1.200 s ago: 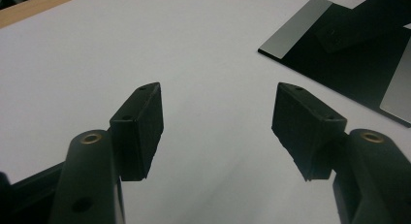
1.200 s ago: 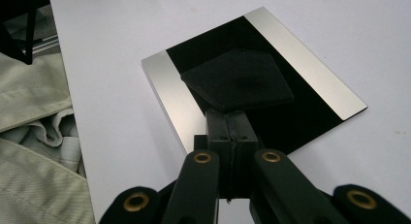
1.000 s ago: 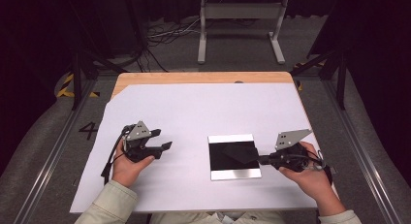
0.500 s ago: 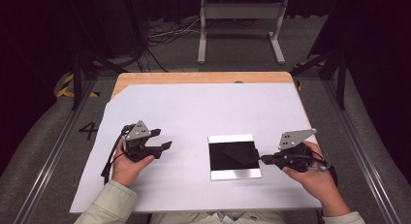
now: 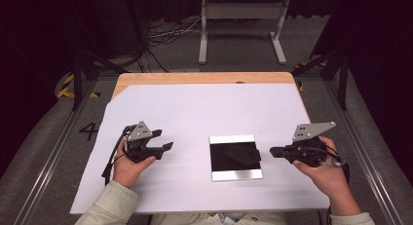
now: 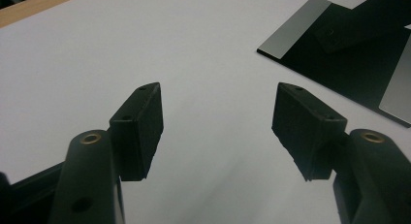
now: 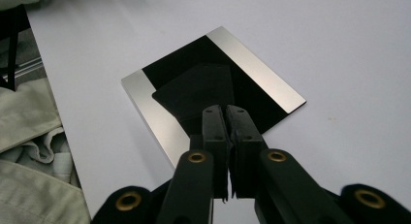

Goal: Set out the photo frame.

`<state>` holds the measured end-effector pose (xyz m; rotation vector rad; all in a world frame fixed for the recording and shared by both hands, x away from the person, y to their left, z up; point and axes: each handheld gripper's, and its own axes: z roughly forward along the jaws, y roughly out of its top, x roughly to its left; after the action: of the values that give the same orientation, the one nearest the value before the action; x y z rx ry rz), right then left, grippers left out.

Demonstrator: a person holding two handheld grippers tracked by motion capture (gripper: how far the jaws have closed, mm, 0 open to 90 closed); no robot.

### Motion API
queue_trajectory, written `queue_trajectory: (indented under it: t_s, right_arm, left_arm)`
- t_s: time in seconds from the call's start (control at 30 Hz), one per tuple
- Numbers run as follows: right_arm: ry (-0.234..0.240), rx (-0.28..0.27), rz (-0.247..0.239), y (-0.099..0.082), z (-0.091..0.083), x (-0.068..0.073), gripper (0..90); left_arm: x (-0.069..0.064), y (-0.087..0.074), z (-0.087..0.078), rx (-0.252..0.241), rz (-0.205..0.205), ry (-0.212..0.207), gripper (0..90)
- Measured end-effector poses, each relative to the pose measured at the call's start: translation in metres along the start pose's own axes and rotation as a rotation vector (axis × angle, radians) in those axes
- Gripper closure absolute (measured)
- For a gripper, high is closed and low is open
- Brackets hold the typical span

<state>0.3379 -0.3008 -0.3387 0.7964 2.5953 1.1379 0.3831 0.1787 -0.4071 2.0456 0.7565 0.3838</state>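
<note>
**Black-and-silver plate between two grippers**

Black, glossy and square, with silver strips along two edges, the flat plate point(image 5: 235, 157) lies on the white sheet point(image 5: 195, 108) covering the wooden table. A dark square piece point(image 7: 196, 90) rests on it. The right gripper point(image 5: 273, 151), just beside the plate, has its jaws nearly together and just easing apart, holding nothing. The left gripper point(image 5: 165, 147) stands wide open, well apart.

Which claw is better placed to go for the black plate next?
Right, probably. The right claw points at the black plate from just beside its edge, though its jaws are nearly shut. The left claw is open but farther off.
</note>
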Motion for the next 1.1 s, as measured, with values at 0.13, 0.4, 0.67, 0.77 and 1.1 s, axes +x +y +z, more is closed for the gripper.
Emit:
queue_trajectory:
  t_s: [0.13,0.4,0.67,0.77,1.1]
  right_arm:
    - [0.001,-0.01,0.029,0.002,-0.001,-0.002,80.9]
    - [0.011,-0.001,0.131,0.005,0.002,-0.011,70.7]
    - [0.035,0.031,0.202,0.015,0.011,-0.021,67.8]
    - [0.038,0.045,0.22,0.017,0.012,-0.025,66.7]
    - [0.037,0.079,0.294,0.024,0.016,-0.041,64.6]
  left_arm:
    - [0.001,0.0,0.0,-0.002,0.0,0.004,36.4]
    - [0.0,0.0,0.0,0.002,0.0,0.002,36.3]
    - [0.001,0.0,0.0,0.0,-0.003,0.005,36.3]
    - [0.001,0.0,0.0,-0.002,-0.001,0.005,36.3]
    - [0.001,-0.001,0.0,0.002,-0.004,0.006,36.2]
